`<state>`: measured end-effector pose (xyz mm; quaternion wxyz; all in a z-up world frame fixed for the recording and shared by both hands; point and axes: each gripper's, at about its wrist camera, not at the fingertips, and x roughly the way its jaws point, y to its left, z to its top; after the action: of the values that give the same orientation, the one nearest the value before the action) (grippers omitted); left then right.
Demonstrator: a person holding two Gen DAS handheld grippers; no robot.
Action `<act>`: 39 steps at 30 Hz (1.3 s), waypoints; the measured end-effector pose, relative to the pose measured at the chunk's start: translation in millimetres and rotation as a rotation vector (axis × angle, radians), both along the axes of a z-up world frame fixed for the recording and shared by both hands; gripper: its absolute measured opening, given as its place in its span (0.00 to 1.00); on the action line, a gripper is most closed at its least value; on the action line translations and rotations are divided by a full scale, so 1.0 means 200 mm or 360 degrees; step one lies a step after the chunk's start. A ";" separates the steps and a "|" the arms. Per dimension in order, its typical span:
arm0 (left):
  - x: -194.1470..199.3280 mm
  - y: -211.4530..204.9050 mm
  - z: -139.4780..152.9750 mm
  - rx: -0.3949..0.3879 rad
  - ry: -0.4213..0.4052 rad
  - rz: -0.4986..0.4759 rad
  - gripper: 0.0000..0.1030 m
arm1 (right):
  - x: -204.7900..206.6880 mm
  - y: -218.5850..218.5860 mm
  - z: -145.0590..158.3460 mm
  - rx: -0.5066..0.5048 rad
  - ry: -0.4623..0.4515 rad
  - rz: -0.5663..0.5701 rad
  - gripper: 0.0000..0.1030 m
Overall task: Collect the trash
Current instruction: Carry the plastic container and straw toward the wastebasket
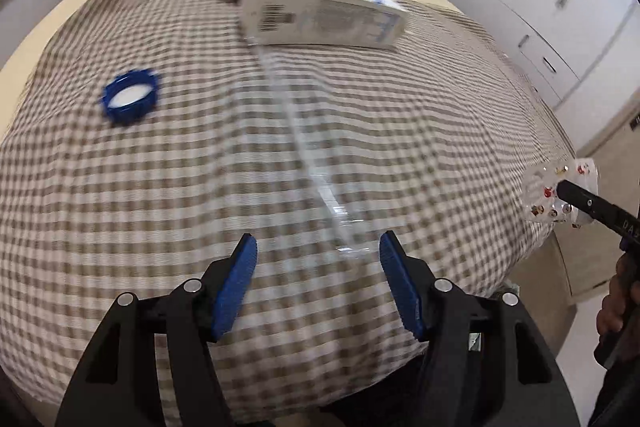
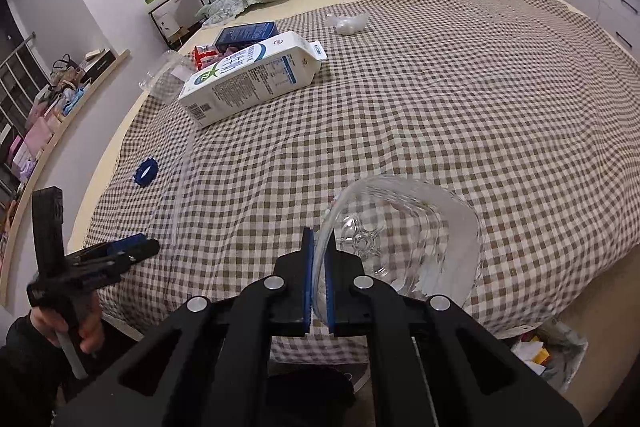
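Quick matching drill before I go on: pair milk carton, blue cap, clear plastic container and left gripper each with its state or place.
1 milk carton
2 blue cap
3 clear plastic container
4 left gripper

a open, nothing between its pads
b lying on its side on the checked cover
c pinched at the rim by the right gripper
d near the bed's edge, open side up

Pairs: 1-b, 2-d, 3-c, 4-a

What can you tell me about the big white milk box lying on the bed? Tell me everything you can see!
The milk carton looks like cardboard, white with blue and green print, a barcode near its bottom end and small printed text on its side. It lies flat on its side on the checked bedcover, its folded top pointing toward the pillows. A blue box and red packaging sit just behind it; whether they touch is unclear. Neither gripper touches it.
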<state>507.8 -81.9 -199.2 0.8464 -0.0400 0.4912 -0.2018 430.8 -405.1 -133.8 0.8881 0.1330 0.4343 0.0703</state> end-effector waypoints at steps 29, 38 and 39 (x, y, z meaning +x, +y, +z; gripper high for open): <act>-0.92 -1.44 0.12 -0.0115 0.0271 -0.0794 0.02 | -1.19 -1.16 -0.44 0.0125 0.0258 -0.0763 0.05; -1.18 -2.12 -0.58 0.0147 0.1016 -0.1089 0.03 | -1.57 -1.35 -0.95 0.0394 0.0547 -0.1009 0.05; -1.18 -2.19 -0.67 0.0191 0.1101 -0.1089 0.03 | -1.59 -1.36 -0.98 0.0410 0.0566 -0.1018 0.05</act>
<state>271.1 -519.0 -334.1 0.5195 0.1079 0.7393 -0.4145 112.4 -676.3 -330.7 0.7522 0.3821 0.5056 -0.1804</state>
